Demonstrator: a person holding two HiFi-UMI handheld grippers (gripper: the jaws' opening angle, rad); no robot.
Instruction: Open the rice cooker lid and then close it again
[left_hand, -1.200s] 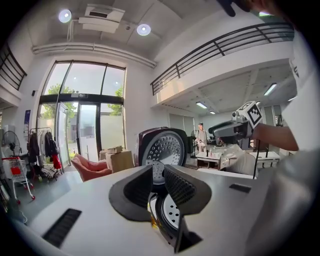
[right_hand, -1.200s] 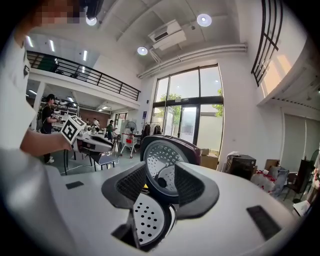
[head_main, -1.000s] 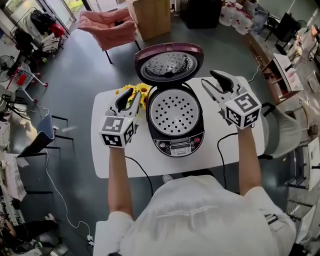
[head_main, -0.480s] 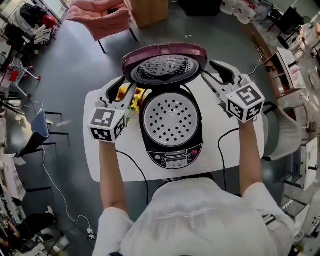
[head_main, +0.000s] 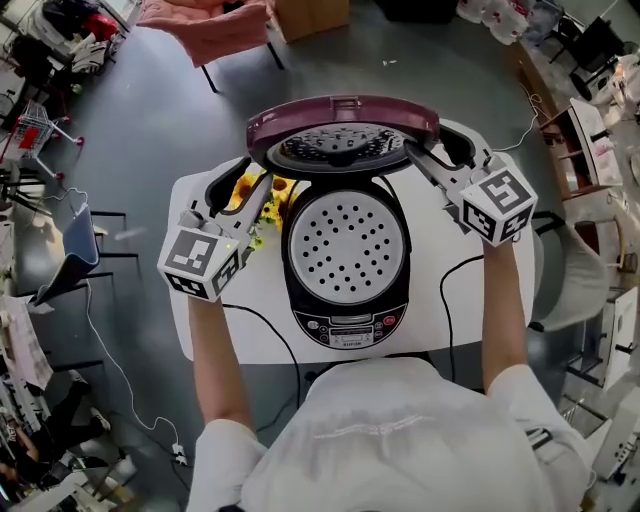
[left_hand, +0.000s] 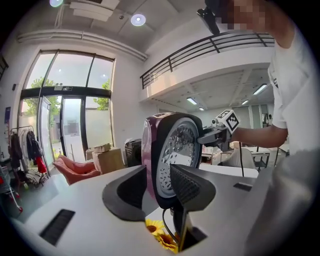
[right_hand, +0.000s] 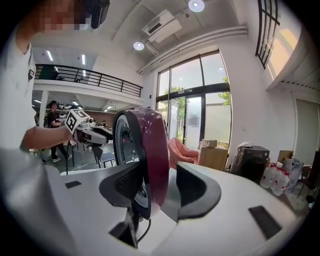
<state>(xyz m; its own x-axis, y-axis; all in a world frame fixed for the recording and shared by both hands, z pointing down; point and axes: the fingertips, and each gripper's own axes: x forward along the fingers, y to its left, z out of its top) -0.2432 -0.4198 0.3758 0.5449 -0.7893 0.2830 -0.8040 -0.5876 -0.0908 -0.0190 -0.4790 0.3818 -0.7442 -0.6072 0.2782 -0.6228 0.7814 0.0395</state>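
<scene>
Lid (head_main: 342, 110) now inside wider right claw (right_hand: 159, 175)

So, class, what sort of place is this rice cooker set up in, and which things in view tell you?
Probably an open studio or lab hall, not a home kitchen: tall glass doors, a railed mezzanine, and a lone white table on bare grey floor.

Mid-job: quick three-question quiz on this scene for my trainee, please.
1. True or false: the rice cooker lid is shut.
2. What lies on the table beside the rice cooker? A sunflowers B a cup C a spoon
3. What stands between the jaws of the left hand-held gripper and the right hand-held gripper?
Key: 1 false, it stands open. 2 A. 3 The lid's rim; both sets of jaws have just been opening, no clamp visible.
</scene>
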